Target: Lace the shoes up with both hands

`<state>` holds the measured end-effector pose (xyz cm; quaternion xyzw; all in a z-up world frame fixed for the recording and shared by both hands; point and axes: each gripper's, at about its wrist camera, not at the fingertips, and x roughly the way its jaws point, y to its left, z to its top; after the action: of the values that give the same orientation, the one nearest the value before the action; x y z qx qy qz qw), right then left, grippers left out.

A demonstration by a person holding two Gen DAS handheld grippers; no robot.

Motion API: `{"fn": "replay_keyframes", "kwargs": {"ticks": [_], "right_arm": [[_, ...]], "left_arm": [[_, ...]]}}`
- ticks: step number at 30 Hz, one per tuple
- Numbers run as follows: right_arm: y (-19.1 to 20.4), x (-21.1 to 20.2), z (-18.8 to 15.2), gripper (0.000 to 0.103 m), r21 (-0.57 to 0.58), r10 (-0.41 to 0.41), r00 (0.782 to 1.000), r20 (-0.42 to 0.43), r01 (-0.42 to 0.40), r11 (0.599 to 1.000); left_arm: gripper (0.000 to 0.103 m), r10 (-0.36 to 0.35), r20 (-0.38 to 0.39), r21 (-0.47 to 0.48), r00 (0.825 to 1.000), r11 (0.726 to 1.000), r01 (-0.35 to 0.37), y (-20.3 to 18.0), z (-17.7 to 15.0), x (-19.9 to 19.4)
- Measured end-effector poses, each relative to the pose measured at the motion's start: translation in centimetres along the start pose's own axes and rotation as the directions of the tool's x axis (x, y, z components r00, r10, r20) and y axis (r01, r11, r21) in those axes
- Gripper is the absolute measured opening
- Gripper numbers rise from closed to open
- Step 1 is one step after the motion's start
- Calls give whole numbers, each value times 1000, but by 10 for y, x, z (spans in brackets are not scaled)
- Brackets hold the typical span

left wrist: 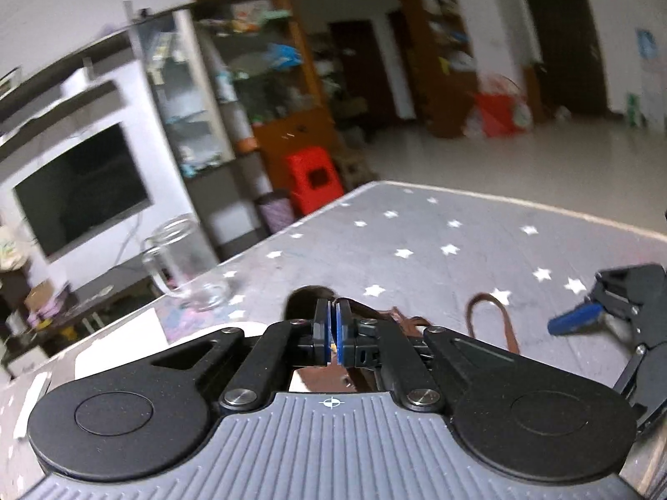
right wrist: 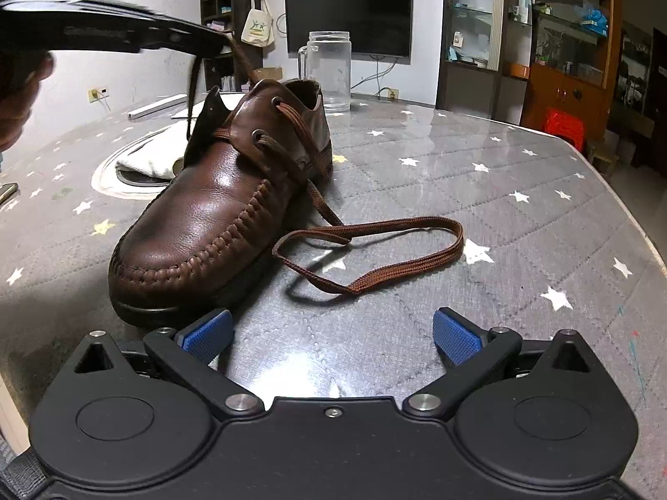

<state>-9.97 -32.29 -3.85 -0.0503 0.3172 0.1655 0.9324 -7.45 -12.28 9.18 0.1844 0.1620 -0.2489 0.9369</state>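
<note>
Left wrist view: motion-blurred; shoe [left wrist: 310, 296] mostly hidden behind left claw [left wrist: 332, 335], contents btwn pads not discernible. Right claw [left wrist: 583, 316] cut by frame edge. Right wrist view: left claw [right wrist: 216, 48] blurred, tip grip on lace [right wrist: 367, 250] unclear; hand [right wrist: 18, 96] cut off at left edge.

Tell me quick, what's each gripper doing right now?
Left gripper: shut on the shoelace, lifting one end.
Right gripper: open, holding nothing.

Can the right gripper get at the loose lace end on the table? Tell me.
Probably yes. The right gripper is open and low over the table, and the loose lace end lies ahead of it beside the shoe, with nothing between.
</note>
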Motion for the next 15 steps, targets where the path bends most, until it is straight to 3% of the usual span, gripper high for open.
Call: {"fn": "replay_keyframes", "kwargs": {"ticks": [3,6,11,13,15], "right_arm": [[0,1,0,103,-1,-1,1000,1,1,1000],[0,1,0,103,-1,-1,1000,2,1,1000],[0,2,-1,103,-2,-2,1000,3,2,1000],[0,2,-1,103,-2,-2,1000,4,2,1000],[-1,2,-1,103,-2,-2,1000,4,2,1000]], "left_arm": [[3,47,11,-82,999,996,-46,7,-9,-13],[3,87,1,-207,996,975,-85,19,-16,-22],[3,124,-76,-405,989,903,-145,32,-37,-25],[3,124,-101,-443,987,883,-156,37,-44,-24],[3,108,-149,-530,983,830,-172,48,-55,-21]]}}
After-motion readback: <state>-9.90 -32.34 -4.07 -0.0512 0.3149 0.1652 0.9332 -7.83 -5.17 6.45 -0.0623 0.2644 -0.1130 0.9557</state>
